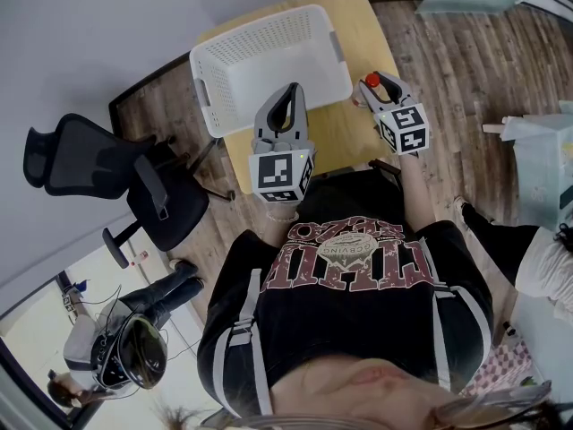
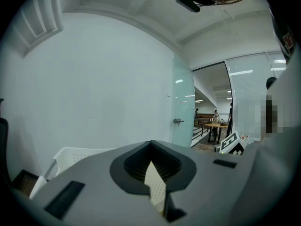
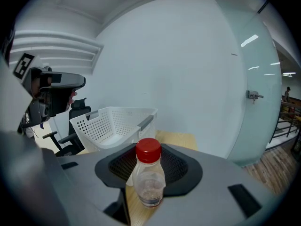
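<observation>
Your right gripper (image 1: 383,90) has its jaws clamped on the small red-capped bottle (image 3: 149,185), near the table (image 1: 345,128) edge. If the smooth plastic slips, it may fall past the basket (image 1: 224,79) at 10 o'clock. Your left gripper (image 1: 288,106) jaws seem together and empty.
</observation>
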{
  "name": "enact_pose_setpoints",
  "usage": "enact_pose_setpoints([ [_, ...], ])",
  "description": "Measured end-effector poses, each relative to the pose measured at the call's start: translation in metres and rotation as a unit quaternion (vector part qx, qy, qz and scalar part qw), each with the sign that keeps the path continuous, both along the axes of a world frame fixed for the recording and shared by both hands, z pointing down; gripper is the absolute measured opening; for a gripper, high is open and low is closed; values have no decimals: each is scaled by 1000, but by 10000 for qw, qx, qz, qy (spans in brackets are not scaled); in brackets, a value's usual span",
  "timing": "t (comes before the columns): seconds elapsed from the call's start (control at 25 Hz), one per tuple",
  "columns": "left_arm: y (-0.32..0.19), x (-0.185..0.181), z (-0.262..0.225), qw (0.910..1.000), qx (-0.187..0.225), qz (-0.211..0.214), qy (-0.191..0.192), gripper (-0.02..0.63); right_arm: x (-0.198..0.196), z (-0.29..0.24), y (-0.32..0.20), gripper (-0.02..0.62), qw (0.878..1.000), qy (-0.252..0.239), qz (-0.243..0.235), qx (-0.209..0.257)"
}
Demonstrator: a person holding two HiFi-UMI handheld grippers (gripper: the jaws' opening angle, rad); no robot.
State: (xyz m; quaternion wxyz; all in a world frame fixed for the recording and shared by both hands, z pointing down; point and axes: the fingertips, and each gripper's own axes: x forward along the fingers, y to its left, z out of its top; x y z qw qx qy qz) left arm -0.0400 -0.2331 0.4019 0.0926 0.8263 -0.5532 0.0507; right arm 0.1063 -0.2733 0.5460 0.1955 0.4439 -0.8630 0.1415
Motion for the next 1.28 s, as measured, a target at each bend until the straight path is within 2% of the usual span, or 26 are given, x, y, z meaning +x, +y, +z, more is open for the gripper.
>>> enact_pose_setpoints([
  [0.6, 2, 3, -1, 10000, 34, 31, 18, 47, 5, -15, 7, 166, 9997, 20, 61, 242],
  [0.84, 5, 10, -2, 9999, 70, 94, 30, 48, 12, -62, 7, 166, 9962, -181, 252, 817],
  [1.12, 9, 22, -3, 9998, 105, 155, 32, 46, -2, -118, 17, 161, 9891, -420, -37, 1407],
  [1.28, 11, 23, -6, 9998, 157, 156, 31, 46, -13, -137, 24, 106, 9851, -456, -167, 1651],
])
